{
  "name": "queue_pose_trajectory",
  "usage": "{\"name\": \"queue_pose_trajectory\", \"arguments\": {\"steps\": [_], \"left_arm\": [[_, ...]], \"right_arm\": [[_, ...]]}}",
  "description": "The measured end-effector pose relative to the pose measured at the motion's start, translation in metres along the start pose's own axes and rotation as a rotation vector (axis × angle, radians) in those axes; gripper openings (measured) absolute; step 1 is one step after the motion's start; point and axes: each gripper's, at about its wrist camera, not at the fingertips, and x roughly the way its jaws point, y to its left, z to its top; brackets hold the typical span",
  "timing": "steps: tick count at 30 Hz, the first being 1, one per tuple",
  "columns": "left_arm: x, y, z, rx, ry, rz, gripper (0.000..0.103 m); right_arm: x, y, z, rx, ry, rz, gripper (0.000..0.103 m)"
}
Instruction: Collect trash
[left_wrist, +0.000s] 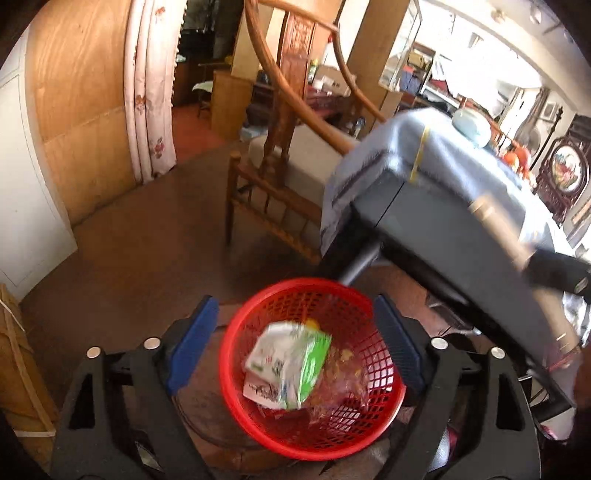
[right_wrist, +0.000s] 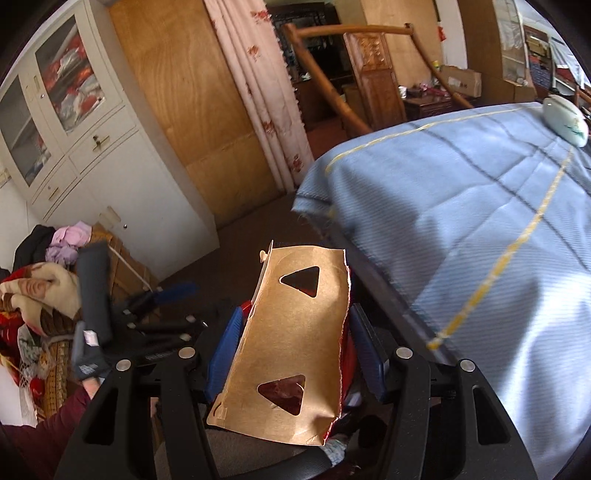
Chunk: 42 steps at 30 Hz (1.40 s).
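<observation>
Brown floor is carrying a round red mesh basket (left_wrist: 314, 369) beside the table (right_wrist: 461, 221) in its blue checked cloth. Inside it, a white-and-green packet (left_wrist: 288, 365), print blurred, is lying on clear crinkled wrappers. Above, the left claw (left_wrist: 295, 347) is gaping empty. The right claw (right_wrist: 295, 354) is clamping torn brown cardboard (right_wrist: 291, 354) with triangular cut-outs.

My left wrist cam tilts down over red basket (left_wrist: 310, 369); right cam, probably nearer, shares blue-clothed table (right_wrist: 461, 229).
</observation>
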Motion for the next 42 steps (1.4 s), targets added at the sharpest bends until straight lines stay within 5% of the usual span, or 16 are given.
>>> {"name": "queue_pose_trajectory", "arguments": {"steps": [7, 12, 26, 32, 42], "left_arm": [[-0.018, 0.0, 0.011, 0.002, -0.06, 0.051, 0.088], [-0.021, -0.005, 0.017, 0.012, -0.071, 0.064, 0.088], [-0.07, -0.066, 0.078, 0.025, -0.202, 0.168, 0.091], [-0.1, -0.121, 0.09, 0.049, -0.243, 0.307, 0.095], [-0.135, -0.137, 0.007, -0.062, -0.228, 0.556, 0.096]], "right_arm": [[0.039, 0.016, -0.006, -0.03, 0.082, 0.02, 0.06], [0.057, 0.014, -0.009, -0.01, 0.107, 0.029, 0.075], [-0.017, -0.002, -0.022, -0.073, -0.045, 0.014, 0.078], [-0.056, -0.01, -0.04, -0.1, -0.099, 0.085, 0.086], [-0.083, -0.011, -0.067, -0.127, -0.108, 0.079, 0.09]]}}
